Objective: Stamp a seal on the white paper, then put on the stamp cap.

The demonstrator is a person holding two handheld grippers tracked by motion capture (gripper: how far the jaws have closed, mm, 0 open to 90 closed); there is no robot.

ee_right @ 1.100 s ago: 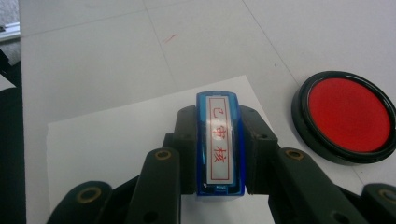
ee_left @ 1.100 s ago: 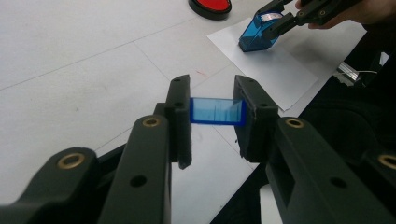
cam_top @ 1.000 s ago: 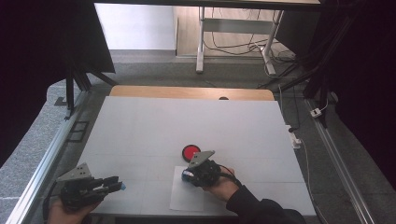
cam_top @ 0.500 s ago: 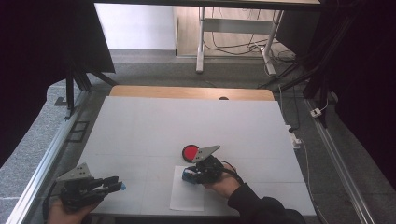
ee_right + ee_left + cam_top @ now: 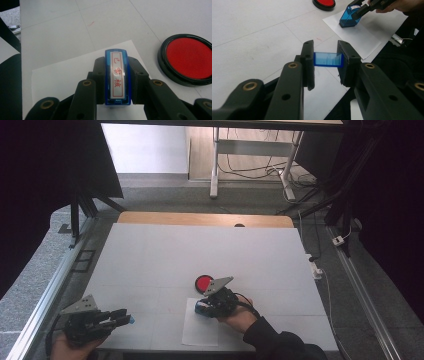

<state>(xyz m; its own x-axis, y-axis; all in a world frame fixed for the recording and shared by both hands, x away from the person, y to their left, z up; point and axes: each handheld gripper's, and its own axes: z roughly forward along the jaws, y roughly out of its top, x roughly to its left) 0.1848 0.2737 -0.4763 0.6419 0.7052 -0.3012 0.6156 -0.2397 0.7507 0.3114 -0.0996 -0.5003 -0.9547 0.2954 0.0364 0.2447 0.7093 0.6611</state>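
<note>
Red lettering on stamp [image 5: 117, 77], apparently unreadable overhead

Left claw [image 5: 129, 320] and right claw [image 5: 201, 309] both clamped, held low

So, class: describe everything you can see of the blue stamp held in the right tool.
The blue stamp is a narrow block of clear blue plastic, looking glossy. Its long white face carries red characters inside a thin red frame. The right tool is shut on it, one black jaw pressing each long side. In the left gripper view the stamp stands tilted with its lower end on the white sheet of paper, near the round red ink pad.
</note>
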